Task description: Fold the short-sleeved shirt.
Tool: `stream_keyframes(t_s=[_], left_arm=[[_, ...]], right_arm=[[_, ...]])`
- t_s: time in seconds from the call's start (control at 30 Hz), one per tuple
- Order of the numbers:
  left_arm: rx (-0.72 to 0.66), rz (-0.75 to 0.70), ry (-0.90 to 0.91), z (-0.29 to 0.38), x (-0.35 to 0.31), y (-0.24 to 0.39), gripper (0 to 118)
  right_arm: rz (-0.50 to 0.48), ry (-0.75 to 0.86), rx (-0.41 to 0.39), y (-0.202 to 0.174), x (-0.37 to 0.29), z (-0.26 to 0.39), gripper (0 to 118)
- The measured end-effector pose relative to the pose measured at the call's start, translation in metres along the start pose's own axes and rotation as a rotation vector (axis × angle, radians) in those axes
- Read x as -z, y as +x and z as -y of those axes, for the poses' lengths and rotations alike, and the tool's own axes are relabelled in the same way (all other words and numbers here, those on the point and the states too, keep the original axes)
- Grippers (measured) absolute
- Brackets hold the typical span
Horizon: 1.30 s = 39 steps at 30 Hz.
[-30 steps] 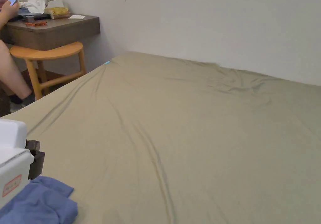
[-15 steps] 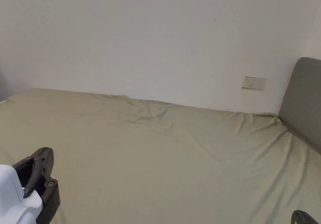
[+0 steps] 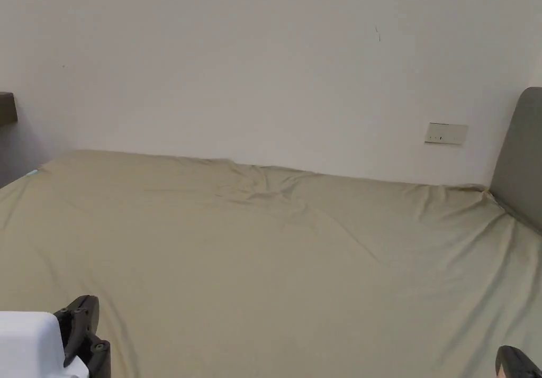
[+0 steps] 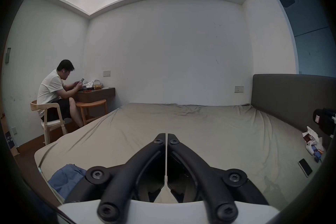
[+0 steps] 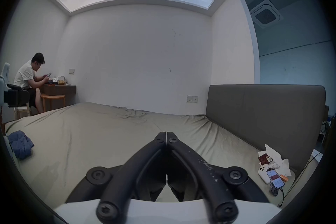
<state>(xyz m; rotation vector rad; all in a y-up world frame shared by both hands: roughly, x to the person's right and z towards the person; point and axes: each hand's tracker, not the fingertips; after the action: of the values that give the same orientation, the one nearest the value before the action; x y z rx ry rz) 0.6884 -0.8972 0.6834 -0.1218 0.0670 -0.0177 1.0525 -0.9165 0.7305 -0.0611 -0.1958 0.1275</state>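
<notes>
A bed (image 3: 275, 268) covered with a wrinkled olive-green sheet (image 4: 181, 129) is set against a plain white wall (image 3: 254, 66), with a grey headboard (image 5: 263, 109) at its 3 o'clock end. The left tool (image 4: 166, 139) is held low over the sheet with its jaws brought together on nothing; the right tool (image 5: 166, 132) is likewise closed and empty. The blue shirt (image 4: 66, 179) is seen crumpled at about 8 o'clock near the bed's edge, well apart from both tools. A phone (image 5: 275, 180), a white case (image 5: 262, 172) and crumpled tissue (image 5: 272, 157) are gathered at 4 o'clock by the headboard. At 9 o'clock a person (image 4: 54, 89) is seated on a wooden chair (image 4: 48, 119) at a dark table (image 4: 95, 94), beside a stool (image 4: 92, 107).
</notes>
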Motion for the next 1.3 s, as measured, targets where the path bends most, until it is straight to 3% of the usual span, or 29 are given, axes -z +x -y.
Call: stream_keyframes(t_s=[0.1, 0.13, 0.2, 0.23, 0.27, 0.3, 0.33, 0.37, 0.4, 0.47, 0.57, 0.77, 0.97, 1.3], left_arm=[[-0.014, 0.014, 0.010, -0.004, -0.003, -0.002, 1], [-0.017, 0.015, 0.013, -0.005, -0.003, -0.001, 3], [-0.019, 0.024, 0.015, -0.006, -0.004, 0.000, 13], [-0.022, 0.075, 0.006, -0.007, -0.004, 0.000, 29], [-0.031, 0.123, -0.008, -0.008, -0.005, -0.001, 46], [-0.056, 0.164, -0.015, -0.008, -0.004, 0.000, 65], [-0.081, 0.181, -0.007, -0.007, -0.005, 0.001, 95], [-0.103, 0.193, -0.008, -0.007, -0.005, 0.003, 115], [-0.101, 0.217, -0.023, -0.007, -0.004, 0.005, 118], [-0.082, 0.267, -0.003, -0.004, -0.006, 0.008, 118], [-0.028, 0.174, -0.001, -0.007, -0.005, 0.017, 118], [0.028, 0.145, -0.011, -0.008, -0.005, 0.026, 118], [-0.277, 0.265, -0.105, -0.021, -0.008, 0.014, 118], [-0.219, 0.190, -0.057, -0.031, -0.013, 0.011, 118]], right_arm=[[-0.001, 0.011, -0.013, -0.003, -0.001, -0.001, 9], [-0.015, 0.013, -0.013, -0.003, -0.001, -0.001, 23], [-0.037, 0.013, -0.001, -0.005, -0.001, -0.001, 66], [-0.051, 0.003, 0.009, -0.004, 0.000, -0.001, 94], [-0.060, -0.001, 0.018, -0.004, 0.001, 0.000, 113], [-0.056, -0.010, 0.023, -0.005, 0.001, 0.001, 118], [-0.055, -0.006, 0.020, -0.004, -0.001, 0.003, 118], [-0.057, 0.012, 0.018, -0.004, -0.003, 0.005, 118], [-0.055, 0.014, 0.012, -0.004, -0.003, 0.006, 118], [-0.044, 0.009, -0.008, -0.004, -0.004, 0.003, 118], [-0.025, 0.014, -0.022, -0.002, -0.004, 0.004, 118], [-0.044, 0.009, 0.031, 0.004, -0.004, 0.002, 118], [-0.036, -0.004, 0.031, 0.003, -0.002, 0.005, 118], [-0.035, -0.021, 0.025, 0.005, -0.004, 0.006, 118]])
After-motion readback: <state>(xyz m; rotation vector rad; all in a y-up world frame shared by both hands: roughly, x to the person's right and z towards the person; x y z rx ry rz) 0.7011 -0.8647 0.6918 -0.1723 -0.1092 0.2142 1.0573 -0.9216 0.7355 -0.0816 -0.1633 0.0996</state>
